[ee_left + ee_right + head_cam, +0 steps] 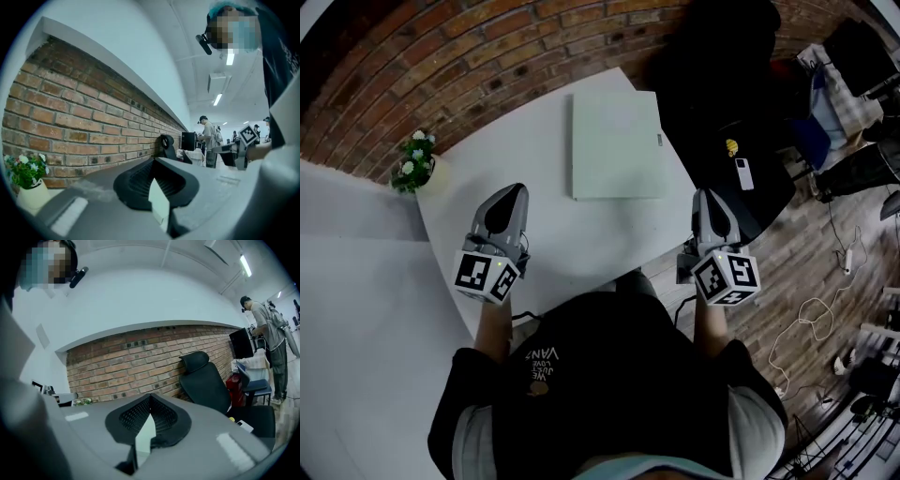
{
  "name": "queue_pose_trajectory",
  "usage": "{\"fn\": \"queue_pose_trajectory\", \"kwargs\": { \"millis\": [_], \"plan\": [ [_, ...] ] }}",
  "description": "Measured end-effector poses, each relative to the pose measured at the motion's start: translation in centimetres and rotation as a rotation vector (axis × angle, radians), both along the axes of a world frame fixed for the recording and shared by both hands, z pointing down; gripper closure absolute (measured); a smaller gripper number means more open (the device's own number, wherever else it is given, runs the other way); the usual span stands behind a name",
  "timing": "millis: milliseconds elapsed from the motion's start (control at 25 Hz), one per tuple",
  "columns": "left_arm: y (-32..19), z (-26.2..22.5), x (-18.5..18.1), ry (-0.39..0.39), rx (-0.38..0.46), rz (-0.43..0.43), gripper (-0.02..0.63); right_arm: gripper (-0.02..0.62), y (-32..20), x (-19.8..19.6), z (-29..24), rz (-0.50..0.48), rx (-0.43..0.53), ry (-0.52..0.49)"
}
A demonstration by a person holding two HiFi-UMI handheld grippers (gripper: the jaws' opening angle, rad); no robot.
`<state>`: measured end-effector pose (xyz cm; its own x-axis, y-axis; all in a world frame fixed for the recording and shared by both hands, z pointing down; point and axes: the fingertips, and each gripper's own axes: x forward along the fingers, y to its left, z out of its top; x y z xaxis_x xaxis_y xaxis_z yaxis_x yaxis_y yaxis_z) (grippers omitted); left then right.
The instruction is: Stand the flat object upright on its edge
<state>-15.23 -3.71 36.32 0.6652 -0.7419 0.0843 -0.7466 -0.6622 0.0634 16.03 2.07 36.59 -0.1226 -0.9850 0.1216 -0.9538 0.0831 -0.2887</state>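
A flat, pale green closed laptop-like slab (pixel 616 144) lies on the white table (pixel 553 234), at its far middle. My left gripper (pixel 512 192) is shut and empty, hovering over the table's near left part, well short of the slab. My right gripper (pixel 703 195) is shut and empty too, at the table's right edge, near the slab's front right corner but apart from it. In the left gripper view the shut left gripper (pixel 157 173) points at the brick wall; in the right gripper view the right gripper (pixel 149 411) also faces it.
A small pot of white flowers (pixel 414 161) stands at the table's far left corner. A black office chair (pixel 727 112) with a phone (pixel 744 172) and a small yellow thing on its seat stands right of the table. Cables lie on the wooden floor (pixel 825 309). People stand in the background.
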Motion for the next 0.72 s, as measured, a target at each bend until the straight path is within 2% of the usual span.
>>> {"fn": "queue_pose_trajectory", "kwargs": {
  "millis": [720],
  "plan": [
    [-6.8, 3.9, 4.3, -0.026, -0.124, -0.081, 0.606, 0.594, -8.7, 4.0, 3.8, -0.063, -0.1, -0.015]
  ]
}}
